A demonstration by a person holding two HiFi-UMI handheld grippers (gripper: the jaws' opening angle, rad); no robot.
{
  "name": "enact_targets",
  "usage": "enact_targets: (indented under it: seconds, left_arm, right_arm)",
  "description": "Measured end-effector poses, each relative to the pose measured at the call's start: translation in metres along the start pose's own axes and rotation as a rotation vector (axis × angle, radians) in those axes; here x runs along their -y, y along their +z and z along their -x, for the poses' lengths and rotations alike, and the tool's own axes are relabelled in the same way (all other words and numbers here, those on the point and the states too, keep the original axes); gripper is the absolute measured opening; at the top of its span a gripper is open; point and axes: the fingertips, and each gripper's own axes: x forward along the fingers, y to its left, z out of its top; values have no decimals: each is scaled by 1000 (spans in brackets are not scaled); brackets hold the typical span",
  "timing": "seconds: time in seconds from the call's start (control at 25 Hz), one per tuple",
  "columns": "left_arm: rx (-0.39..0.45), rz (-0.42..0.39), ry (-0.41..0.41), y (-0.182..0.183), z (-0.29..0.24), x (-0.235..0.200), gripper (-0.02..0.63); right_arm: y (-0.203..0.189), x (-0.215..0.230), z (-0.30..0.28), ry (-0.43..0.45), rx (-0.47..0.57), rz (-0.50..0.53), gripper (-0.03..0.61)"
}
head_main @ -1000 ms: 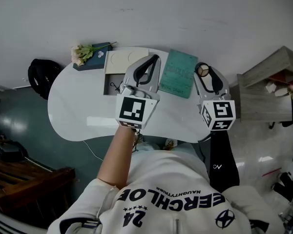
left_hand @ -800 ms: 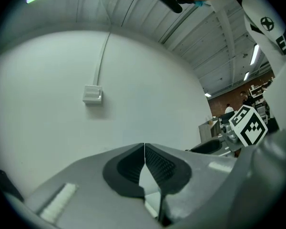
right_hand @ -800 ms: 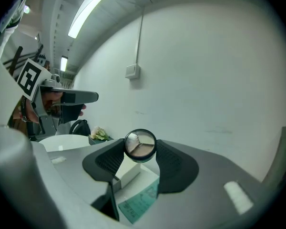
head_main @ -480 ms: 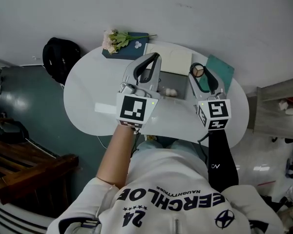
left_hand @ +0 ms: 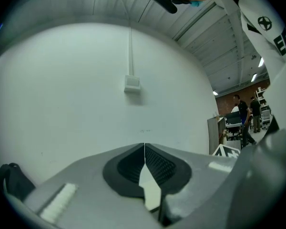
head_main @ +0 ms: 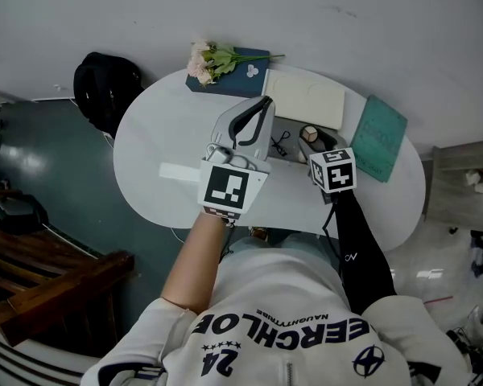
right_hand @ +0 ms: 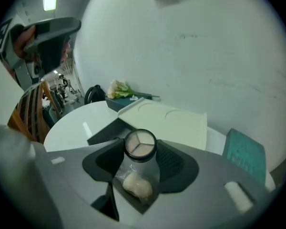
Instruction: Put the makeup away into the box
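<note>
The right gripper (head_main: 312,139) pinched a round compact (right_hand: 140,144) by its rim. It hung over the dark tray of the open box (head_main: 306,100), towards the far right of the white table (head_main: 157,135). The compact's three-part face tilted up and back towards the person; being round, it showed no long axis. The left gripper (left_hand: 144,149), left of it, had its jaws pressed together with nothing between them.

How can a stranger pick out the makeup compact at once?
On the white oval table stands an open box with a cream lid. By it, the right hand-held gripper holds a small round compact: black rim, three pale wedges inside.
</note>
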Motion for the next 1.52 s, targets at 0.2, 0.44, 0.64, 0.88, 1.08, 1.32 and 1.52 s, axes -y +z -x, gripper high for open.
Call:
enact_targets:
  seconds: [0.2, 0.44, 0.64, 0.88, 1.08, 1.32, 1.52]
  left_arm:
    - [-16, 16, -5, -12, 1, -16, 6]
    - [-12, 26, -10, -15, -3, -25, 6]
    - [-7, 34, -15, -16, -8, -26, 6]
    - [-5, 32, -26, -14, -14, -23, 6]
    - [20, 15, -36, 1, -19, -19, 6]
    - [49, 2, -41, 23, -25, -11, 6]
    - [60, -11, -40, 36, -27, -5, 6]
  right_arm:
    - [-27, 5, -24, -35, -112, -27, 244]
    - [-30, 11, -33, -45, -107, -76, 282]
    - [-28, 12, -28, -45, -90, -64, 346]
    - [-12, 16, -12, -67, 9, -77, 334]
    - [49, 14, 33, -118, 237, -1, 313]
    - [119, 8, 99, -162, 459, 104, 304]
    - [140, 7, 130, -183, 546, 121, 304]
